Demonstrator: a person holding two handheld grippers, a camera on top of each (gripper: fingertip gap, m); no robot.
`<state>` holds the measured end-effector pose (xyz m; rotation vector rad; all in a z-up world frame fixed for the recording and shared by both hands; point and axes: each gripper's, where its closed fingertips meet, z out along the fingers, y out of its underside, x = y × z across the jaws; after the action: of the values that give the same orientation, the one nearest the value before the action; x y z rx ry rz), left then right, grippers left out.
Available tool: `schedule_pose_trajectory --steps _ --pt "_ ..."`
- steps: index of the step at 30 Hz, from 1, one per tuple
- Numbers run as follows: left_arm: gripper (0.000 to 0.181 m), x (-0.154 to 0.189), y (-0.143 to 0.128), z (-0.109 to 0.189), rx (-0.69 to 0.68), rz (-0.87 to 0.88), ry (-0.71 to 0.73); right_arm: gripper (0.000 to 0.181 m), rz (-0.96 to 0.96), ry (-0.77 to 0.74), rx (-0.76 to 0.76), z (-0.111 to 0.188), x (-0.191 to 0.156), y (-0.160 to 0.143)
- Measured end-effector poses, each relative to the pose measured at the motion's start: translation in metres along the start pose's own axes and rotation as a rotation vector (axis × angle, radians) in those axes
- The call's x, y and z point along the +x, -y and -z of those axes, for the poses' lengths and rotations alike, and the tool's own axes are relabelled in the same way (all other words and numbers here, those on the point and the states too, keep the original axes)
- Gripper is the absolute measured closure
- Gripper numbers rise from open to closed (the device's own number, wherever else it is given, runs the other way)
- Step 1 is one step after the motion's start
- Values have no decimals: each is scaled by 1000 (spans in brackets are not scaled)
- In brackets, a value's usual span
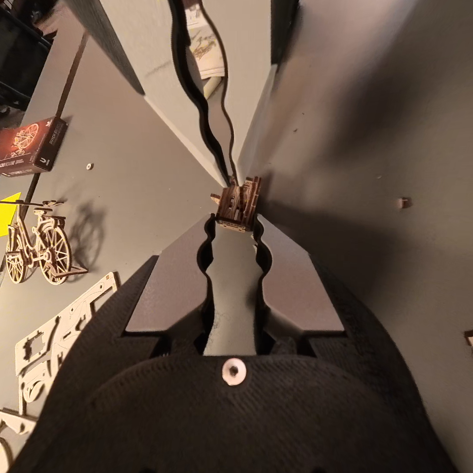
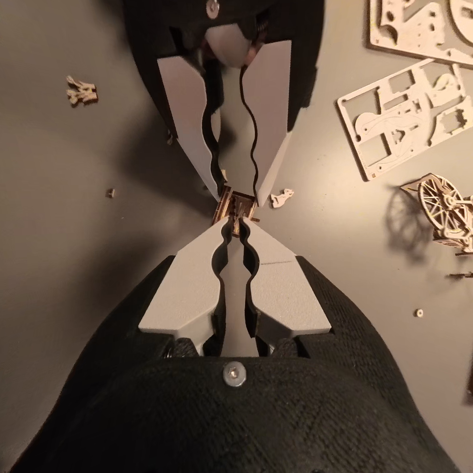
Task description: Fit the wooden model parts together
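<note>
Left gripper (image 1: 234, 220) and right gripper (image 2: 235, 220), tip to tip, both pinch small wooden box assembly (image 1: 236, 206); wooden bicycle model (image 1: 38, 245) off to left gripper's left

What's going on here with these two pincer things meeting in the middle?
A person holds two hand-held tools over a grey table. The left tool and the right tool both pinch one small wooden box-like assembly from opposite sides, pressing its parts together. A finished wooden bicycle, part sheets and loose pieces lie around.

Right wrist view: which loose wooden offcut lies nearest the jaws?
The pale curved offcut, just right of the held wooden box. The clustered pieces at upper left and the tiny chip at left lie farther off.
</note>
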<state>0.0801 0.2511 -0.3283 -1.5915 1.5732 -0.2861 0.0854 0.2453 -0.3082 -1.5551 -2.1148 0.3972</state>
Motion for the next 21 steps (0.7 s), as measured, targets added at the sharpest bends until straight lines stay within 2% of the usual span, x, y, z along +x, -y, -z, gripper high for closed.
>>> schedule_pose_trajectory --steps 5,9,12,15,21 --pt "155 -3 0 1 22 80 -24 172 -99 -79 180 20 14 6" --pt "155 -19 -7 3 15 207 2 169 -160 -167 301 36 28 4" --pt "155 -21 -5 6 63 299 -50 168 -200 -170 407 43 28 9" --pt "155 -13 1 6 99 337 -120 166 -219 -115 389 35 20 3" --pt "155 4 0 1 60 226 -150 159 -142 -9 321 15 -5 0"
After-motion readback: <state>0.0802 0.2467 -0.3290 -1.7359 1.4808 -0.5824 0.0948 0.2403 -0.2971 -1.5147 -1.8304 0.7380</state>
